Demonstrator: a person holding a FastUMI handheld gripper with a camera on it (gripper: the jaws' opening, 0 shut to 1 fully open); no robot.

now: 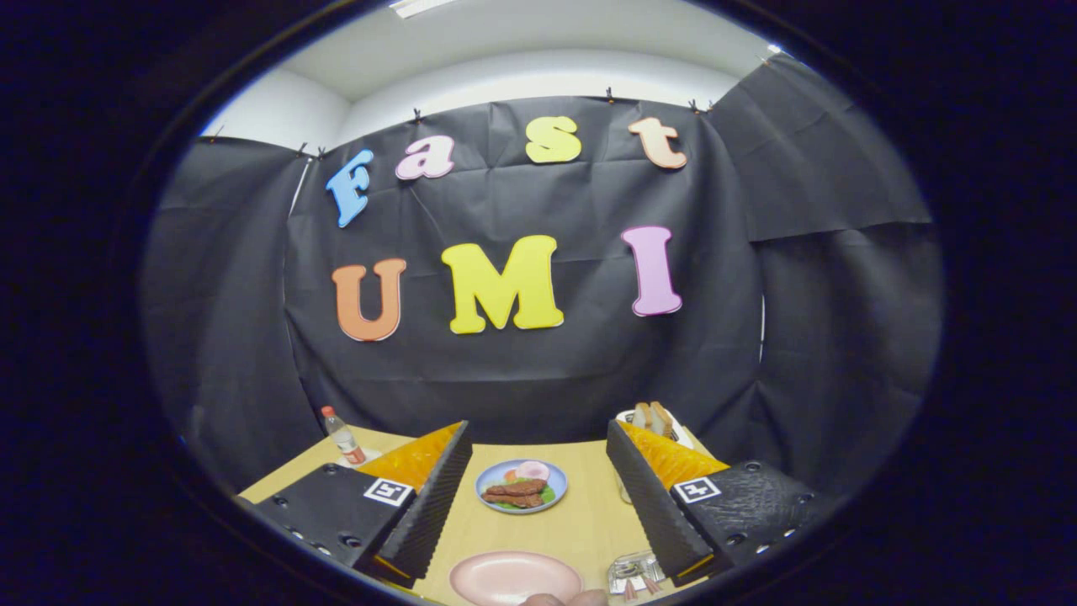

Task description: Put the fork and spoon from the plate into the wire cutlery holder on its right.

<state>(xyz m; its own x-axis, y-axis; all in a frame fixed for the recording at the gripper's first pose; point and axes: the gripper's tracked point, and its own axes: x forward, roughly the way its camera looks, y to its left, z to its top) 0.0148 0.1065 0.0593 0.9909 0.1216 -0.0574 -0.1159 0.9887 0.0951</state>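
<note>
My gripper (538, 433) is open, its fingers spread wide and raised above a wooden table (580, 526), with nothing between them. A pale pink plate (515, 577) lies low between the fingers, close to me, and its visible surface is bare. Just right of it, by the right finger, sits the wire cutlery holder (635, 572). Two pinkish handles poke out at its near side; I cannot tell which utensils they are.
A blue plate of food (522, 486) lies farther ahead between the fingers. A small bottle (343, 435) stands beyond the left finger. Toast slices (655, 417) stand in a white rack beyond the right finger. A person's fingertips (565, 599) show at the pink plate's near edge.
</note>
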